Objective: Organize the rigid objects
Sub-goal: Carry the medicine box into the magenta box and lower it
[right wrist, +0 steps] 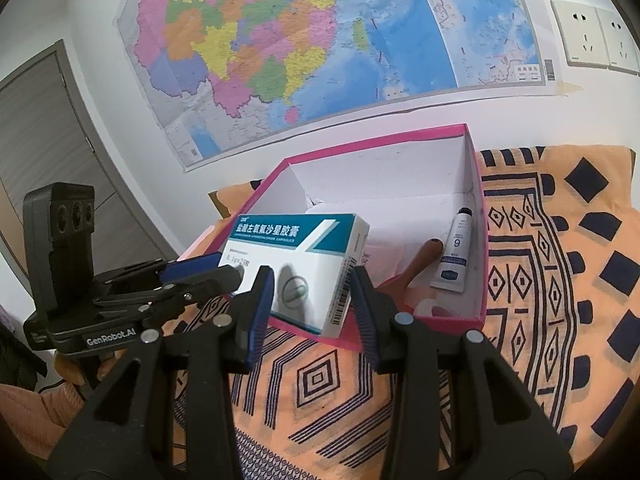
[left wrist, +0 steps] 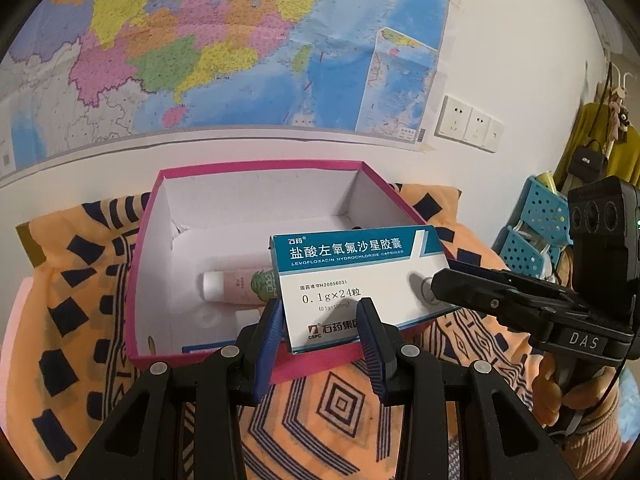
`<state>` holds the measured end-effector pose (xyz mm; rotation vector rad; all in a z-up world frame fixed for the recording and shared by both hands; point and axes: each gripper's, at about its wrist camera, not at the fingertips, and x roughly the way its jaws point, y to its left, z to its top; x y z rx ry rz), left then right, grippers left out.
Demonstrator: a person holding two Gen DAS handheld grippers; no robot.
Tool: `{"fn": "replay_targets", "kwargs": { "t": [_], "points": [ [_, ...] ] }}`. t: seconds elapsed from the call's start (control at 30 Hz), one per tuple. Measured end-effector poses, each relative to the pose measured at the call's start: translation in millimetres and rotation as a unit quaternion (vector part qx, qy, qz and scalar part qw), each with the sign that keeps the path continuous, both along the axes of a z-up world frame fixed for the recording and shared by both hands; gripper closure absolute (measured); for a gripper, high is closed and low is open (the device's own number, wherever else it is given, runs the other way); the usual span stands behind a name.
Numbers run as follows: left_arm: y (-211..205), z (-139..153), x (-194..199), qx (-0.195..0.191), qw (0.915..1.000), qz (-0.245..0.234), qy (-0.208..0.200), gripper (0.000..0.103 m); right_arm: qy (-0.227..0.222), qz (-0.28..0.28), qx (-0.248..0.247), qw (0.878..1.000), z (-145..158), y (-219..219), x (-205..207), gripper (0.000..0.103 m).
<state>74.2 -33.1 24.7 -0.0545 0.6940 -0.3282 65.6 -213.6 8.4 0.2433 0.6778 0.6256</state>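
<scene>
Each wrist camera looks forward and downward along its own fingers, close over the pink storage box (left wrist: 256, 248). Both views share the medicine carton (left wrist: 360, 280), patterned cloth (right wrist: 540, 280) and wall map (right wrist: 320, 40), seen from opposite sides.

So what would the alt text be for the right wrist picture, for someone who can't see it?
Two pairs of black, blue-padded tongs, the right tongs and the left tongs, grip a white and teal medicine carton over a pink cardboard box. Inside the box lie a small white tube and a brown wooden handle; it sits on an orange patterned cloth below a wall map.
</scene>
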Motion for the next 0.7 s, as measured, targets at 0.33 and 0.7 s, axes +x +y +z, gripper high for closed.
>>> {"fn": "replay_targets", "kwargs": {
  "t": [0.33, 0.7],
  "points": [
    [-0.7, -3.3, 12.3, 0.005, 1.0000, 0.004, 0.004, 0.066, 0.009, -0.006, 0.000, 1.000, -6.0, 0.4, 13.2, 0.060],
    [2.7, -9.3, 24.6, -0.003, 0.9999, 0.010, 0.011, 0.066, 0.019, -0.008, -0.005, 1.000, -11.5, 3.4, 27.4, 0.061]
  ]
}}
